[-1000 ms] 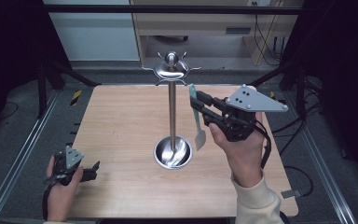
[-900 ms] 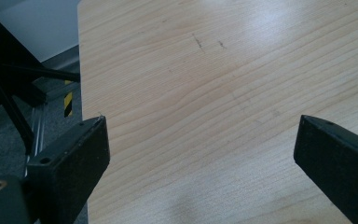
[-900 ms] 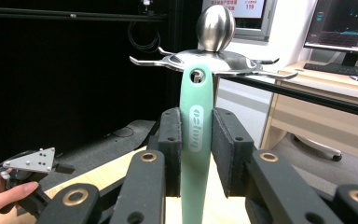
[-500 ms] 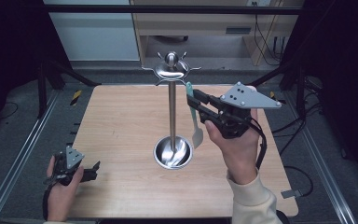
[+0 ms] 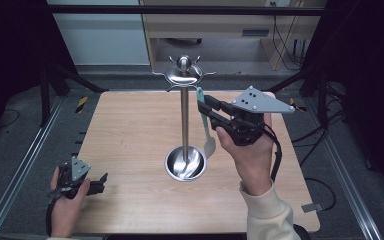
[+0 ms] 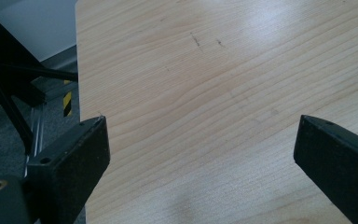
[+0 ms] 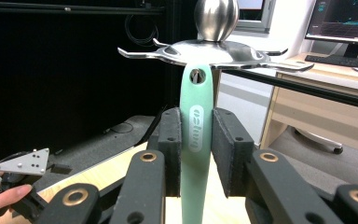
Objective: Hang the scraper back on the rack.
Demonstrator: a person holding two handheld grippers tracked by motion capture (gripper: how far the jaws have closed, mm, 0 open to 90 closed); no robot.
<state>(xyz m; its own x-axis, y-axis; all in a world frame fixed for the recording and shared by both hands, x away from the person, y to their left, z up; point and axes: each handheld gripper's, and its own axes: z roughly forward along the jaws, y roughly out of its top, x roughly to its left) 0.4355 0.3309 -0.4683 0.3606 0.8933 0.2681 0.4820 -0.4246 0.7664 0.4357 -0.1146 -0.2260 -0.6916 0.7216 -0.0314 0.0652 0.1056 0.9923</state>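
1 mint-green utensil point(image 7: 196, 140); 1 steel hook stand point(image 5: 184, 125); 2 grippers; 1 wooden table point(image 5: 130, 130).

Mint-green-handled spatula point(image 7: 196, 140), upright, just below rack point(image 7: 214, 49) hooks.

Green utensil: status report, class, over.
Right gripper shut on green utensil, hole just under rack hooks. Left gripper open over table. Nothing in the way.

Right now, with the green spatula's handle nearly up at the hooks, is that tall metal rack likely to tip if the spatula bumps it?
Probably not easily: the rack stands on a wide dished base, which looks like solid metal. But its pole is tall and thin, so a sideways knock near the hooks gets leverage. The spatula, clamped in the right gripper, looks stiff enough to pass that push on.
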